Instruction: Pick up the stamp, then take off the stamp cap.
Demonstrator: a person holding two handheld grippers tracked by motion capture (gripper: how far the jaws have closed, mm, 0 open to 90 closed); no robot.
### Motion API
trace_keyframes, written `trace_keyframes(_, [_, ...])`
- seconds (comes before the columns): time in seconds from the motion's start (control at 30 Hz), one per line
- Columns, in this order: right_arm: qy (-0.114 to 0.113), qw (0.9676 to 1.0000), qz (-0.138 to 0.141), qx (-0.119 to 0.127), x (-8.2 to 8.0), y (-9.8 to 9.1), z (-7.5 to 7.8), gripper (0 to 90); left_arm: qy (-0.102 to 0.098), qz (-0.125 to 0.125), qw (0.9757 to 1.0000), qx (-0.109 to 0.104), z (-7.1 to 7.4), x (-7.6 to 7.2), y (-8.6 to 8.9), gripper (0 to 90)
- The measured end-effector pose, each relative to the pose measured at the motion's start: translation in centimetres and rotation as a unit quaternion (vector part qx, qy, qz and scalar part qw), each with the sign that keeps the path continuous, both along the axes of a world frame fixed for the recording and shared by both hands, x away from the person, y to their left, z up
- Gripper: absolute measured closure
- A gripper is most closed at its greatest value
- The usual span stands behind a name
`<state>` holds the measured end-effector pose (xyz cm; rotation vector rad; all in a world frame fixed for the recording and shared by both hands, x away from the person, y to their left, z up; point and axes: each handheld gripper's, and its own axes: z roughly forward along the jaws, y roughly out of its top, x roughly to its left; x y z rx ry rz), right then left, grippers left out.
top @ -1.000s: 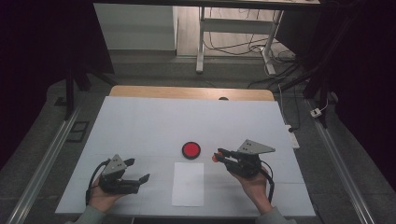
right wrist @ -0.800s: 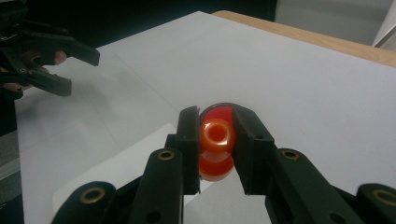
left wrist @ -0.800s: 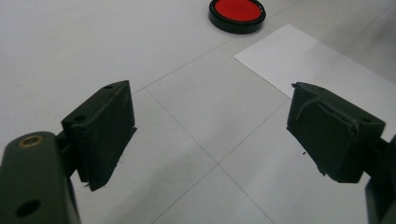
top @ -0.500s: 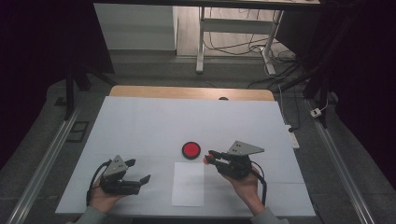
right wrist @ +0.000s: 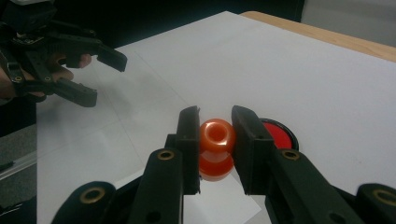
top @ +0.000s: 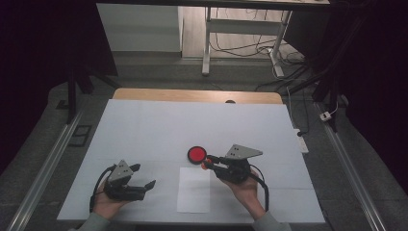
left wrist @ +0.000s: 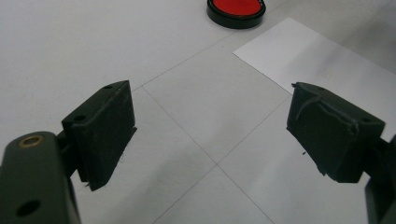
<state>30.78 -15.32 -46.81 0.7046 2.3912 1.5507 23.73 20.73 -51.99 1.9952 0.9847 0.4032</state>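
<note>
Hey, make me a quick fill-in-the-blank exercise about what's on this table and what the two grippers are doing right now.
1. The right gripper is shut on an orange ____-shaped piece.
2. The left gripper has its jaws ____, with nothing between them.
3. The round red pad lies just beyond the far edge of a white sheet of ____.
4. In the high view, the red pad sits to the ____ of the right gripper's tips.

Missing words: spool; open; paper; left
</note>
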Motion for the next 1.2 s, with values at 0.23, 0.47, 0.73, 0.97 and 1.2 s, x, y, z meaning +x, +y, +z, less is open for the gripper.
trace_keyframes(0.23, [-0.005, 1.0000, 0.002, 0.003, -0.1, 0.1, 0.2, 73.4, -0.001, 0.000, 1.0000, 0.000, 0.0, 0.0, 0.1, 15.2])
trace_keyframes(0.47, [-0.007, 1.0000, 0.005, 0.001, -0.2, 0.3, 0.0, 73.4, -0.001, 0.001, 1.0000, 0.001, 0.0, 0.0, 0.1, 15.2])
trace_keyframes(0.73, [-0.009, 0.9999, 0.005, 0.000, -0.3, 0.2, 0.2, 73.4, -0.004, 0.000, 1.0000, 0.002, 0.2, -0.1, 0.0, 15.2])
trace_keyframes(0.97, [-0.011, 0.9999, 0.004, 0.001, -0.2, 0.0, 0.3, 73.5, -0.007, -0.002, 1.0000, 0.004, 0.3, 0.1, -0.2, 15.3])
trace_keyframes(1.2, [-0.011, 0.9999, 0.003, 0.002, -0.3, 0.0, 0.3, 73.4, -0.020, -0.011, 0.9997, 0.006, 1.1, 0.4, -0.8, 15.6])
